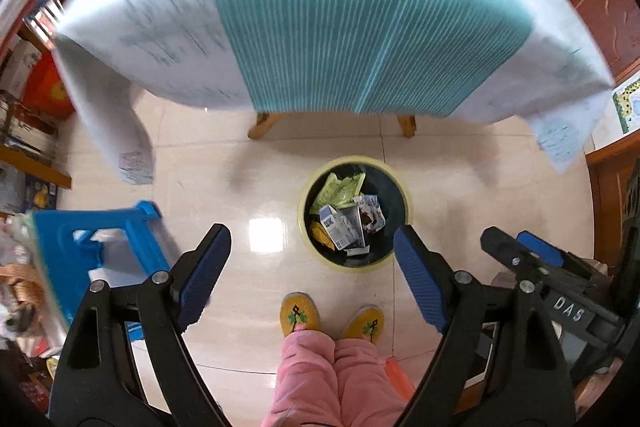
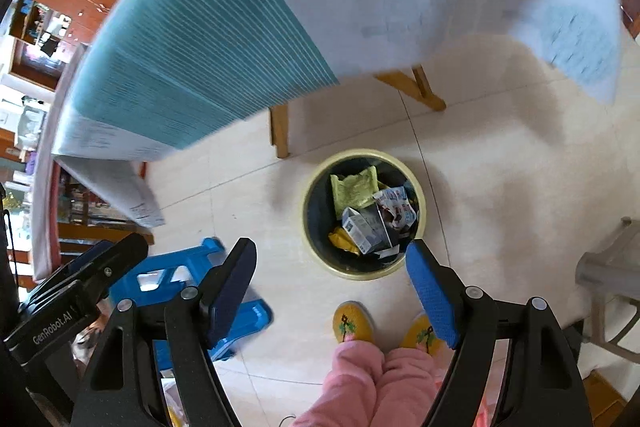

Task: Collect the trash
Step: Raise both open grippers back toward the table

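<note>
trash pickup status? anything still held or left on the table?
Done: the trash bin on the floor holds a yellow-green bag, a small carton and crumpled wrappers. In hand: nothing; left gripper and right gripper are both open and empty. Left: no trash visible on the blurred tablecloth.

White lettering reads "DAS" on the right gripper (image 1: 520, 247) body in the left-wrist view, and "GenRobot.AI" marks the left gripper (image 2: 108, 263) body.

Both grippers are black with silver pivot screws and blue ribbed pads (image 1: 420, 279). Below them, the person wears pink trousers (image 1: 332, 375) and yellow embroidered slippers (image 1: 300, 313).
</note>
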`<state>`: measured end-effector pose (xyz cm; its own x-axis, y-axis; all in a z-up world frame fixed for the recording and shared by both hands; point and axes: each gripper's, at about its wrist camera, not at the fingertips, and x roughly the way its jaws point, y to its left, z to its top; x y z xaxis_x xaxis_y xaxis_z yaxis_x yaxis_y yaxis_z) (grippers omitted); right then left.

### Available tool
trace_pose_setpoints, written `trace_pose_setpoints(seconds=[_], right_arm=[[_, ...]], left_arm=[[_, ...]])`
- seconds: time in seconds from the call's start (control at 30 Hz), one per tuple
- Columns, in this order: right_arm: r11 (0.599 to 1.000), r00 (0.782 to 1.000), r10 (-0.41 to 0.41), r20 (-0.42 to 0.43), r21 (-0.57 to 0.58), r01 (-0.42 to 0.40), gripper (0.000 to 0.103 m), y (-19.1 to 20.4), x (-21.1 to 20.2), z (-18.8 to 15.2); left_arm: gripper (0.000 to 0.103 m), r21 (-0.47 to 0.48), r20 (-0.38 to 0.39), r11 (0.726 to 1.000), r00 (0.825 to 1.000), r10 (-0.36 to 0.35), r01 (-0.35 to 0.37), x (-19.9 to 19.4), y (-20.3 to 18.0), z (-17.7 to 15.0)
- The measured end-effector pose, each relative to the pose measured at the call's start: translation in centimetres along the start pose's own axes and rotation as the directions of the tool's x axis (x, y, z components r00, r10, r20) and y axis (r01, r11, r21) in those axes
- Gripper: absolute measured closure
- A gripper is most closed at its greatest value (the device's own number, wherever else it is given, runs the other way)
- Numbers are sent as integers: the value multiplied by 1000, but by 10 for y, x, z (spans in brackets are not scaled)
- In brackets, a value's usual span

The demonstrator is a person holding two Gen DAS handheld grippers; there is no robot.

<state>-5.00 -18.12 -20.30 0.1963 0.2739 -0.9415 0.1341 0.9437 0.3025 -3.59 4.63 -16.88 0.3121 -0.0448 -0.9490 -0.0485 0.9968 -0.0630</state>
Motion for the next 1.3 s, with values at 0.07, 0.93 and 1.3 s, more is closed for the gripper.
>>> trace_pose_setpoints(seconds=[0.07, 0.93, 1.3], right_arm=[[1000, 1000, 8, 11, -19, -7, 25, 8, -23, 1], [920, 936, 195, 292, -385, -71, 24, 99, -279, 107], [895, 894, 189, 406, -446, 13, 24, 127, -319, 213]], left_arm=[[22, 11, 19, 1000, 1000, 9, -9, -26, 1, 2], [21, -20, 405, 994, 908, 107, -108, -304, -31, 102], [21, -13, 490, 990, 862, 128, -140, -338, -36, 184]])
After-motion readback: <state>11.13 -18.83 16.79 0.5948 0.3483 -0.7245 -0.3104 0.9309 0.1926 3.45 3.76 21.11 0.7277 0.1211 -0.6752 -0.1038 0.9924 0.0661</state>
